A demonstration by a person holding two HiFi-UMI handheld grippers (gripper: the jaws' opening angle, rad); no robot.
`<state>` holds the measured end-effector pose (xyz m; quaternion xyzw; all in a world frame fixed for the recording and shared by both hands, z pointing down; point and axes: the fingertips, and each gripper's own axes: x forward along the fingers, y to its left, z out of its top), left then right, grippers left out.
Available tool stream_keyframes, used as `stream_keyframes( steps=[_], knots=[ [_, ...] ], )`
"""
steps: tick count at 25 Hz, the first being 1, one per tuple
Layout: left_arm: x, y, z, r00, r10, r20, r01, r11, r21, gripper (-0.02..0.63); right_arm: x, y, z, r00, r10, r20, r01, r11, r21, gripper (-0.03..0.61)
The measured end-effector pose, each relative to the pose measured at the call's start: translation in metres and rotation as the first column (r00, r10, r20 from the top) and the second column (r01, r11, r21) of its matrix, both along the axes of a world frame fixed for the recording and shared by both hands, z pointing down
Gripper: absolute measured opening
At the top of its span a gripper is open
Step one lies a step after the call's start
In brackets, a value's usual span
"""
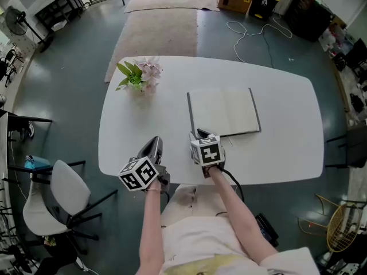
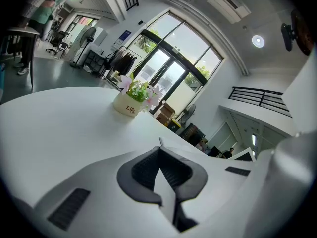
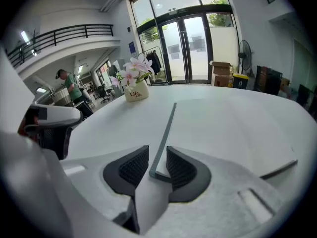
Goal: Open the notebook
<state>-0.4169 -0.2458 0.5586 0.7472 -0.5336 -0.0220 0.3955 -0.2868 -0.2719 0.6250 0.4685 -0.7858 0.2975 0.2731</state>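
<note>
Progress: barely any, I'd judge. L gripper [image 1: 153, 143] waits nearest, off to the side, jaws together w/ nothing in them. R gripper [image 1: 200, 135] has its jaws narrowly apart astride the near-left corner of the notebook [image 1: 226, 112], pads not pinching. Book lies flat mid-table [image 1: 287, 96]. Pale top is prob. the closed cover, hard to say. Lifting it is all left to do. Flower pot [image 1: 140, 80] stands beyond.

A white table [image 1: 287, 125] holds a pale notebook [image 1: 225, 112] edged in dark grey. At its far left stand pink flowers [image 1: 150, 69] with green leaves [image 1: 131, 73].
</note>
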Motion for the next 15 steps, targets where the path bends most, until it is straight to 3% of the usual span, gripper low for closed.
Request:
stream_keyframes(
  steps=[6,15],
  knots=[
    [0.027,0.002,-0.009,0.989,0.141,0.037,-0.143,0.989,0.044,-0.002,0.007,0.002,-0.018,0.989,0.019,0.148,-0.021,1.0,0.018,0.094],
    [0.075,0.007,-0.04,0.941,0.315,0.123,-0.33,0.935,0.127,-0.002,0.038,0.005,-0.071,0.959,-0.016,0.284,-0.017,0.993,0.116,0.062]
  ],
)
